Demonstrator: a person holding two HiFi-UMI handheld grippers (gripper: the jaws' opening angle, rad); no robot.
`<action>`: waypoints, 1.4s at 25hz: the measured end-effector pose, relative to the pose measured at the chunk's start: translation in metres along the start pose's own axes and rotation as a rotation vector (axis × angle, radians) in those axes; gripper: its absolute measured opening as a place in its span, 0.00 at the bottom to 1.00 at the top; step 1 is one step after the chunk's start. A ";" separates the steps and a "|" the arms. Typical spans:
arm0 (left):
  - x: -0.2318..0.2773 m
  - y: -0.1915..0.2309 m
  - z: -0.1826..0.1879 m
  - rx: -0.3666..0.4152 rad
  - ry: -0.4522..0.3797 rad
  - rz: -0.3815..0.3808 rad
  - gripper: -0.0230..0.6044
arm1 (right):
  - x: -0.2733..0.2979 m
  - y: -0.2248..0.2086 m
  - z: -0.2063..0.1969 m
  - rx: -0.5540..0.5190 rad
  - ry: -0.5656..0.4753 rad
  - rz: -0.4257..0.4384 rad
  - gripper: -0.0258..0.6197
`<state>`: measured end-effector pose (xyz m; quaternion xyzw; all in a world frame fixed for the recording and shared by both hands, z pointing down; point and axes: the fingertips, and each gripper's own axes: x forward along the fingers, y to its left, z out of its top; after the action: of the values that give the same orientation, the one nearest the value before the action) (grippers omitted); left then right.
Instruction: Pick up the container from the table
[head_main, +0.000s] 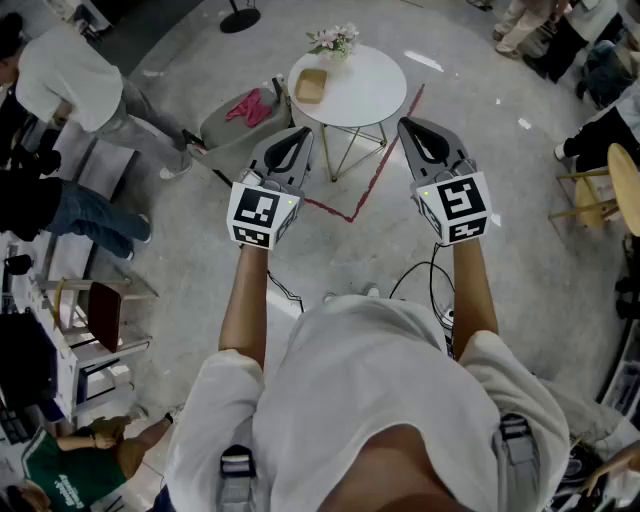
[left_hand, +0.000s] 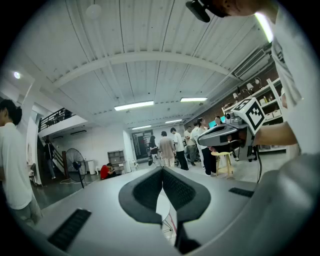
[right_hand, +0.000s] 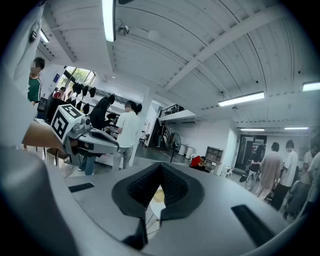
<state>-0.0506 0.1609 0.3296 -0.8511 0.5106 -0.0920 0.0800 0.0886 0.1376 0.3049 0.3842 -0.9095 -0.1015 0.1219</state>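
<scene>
Grey-shelled, the left gripper (head_main: 292, 142) and the right gripper (head_main: 416, 136) hover side by side, each with its jaws pressed together on nothing. Beyond them, at upper centre, the tan container (head_main: 311, 85) lies on the round white table (head_main: 375, 88), near the flowers (head_main: 335, 40).

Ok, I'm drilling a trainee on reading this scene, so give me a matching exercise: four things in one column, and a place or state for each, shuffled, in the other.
Things
1. container
2. flowers
3. pink cloth
4. left gripper

Places or states
A. jaws together, nothing between them
B. lying on the grey seat
C. at the far edge of the table
D. on the table's left part, as the head view shows it

Pairs: 1-D, 2-C, 3-B, 4-A.
</scene>
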 end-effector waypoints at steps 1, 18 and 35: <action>0.001 -0.003 0.000 0.000 0.002 0.001 0.06 | -0.002 -0.001 -0.001 0.000 0.000 0.003 0.06; 0.056 -0.036 -0.010 -0.027 0.058 0.050 0.06 | -0.013 -0.071 -0.060 0.137 0.013 0.068 0.06; 0.213 0.161 -0.063 -0.011 0.059 0.002 0.06 | 0.210 -0.148 -0.054 0.096 0.051 0.040 0.06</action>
<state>-0.1053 -0.1052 0.3697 -0.8479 0.5141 -0.1144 0.0605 0.0624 -0.1203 0.3452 0.3739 -0.9174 -0.0454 0.1282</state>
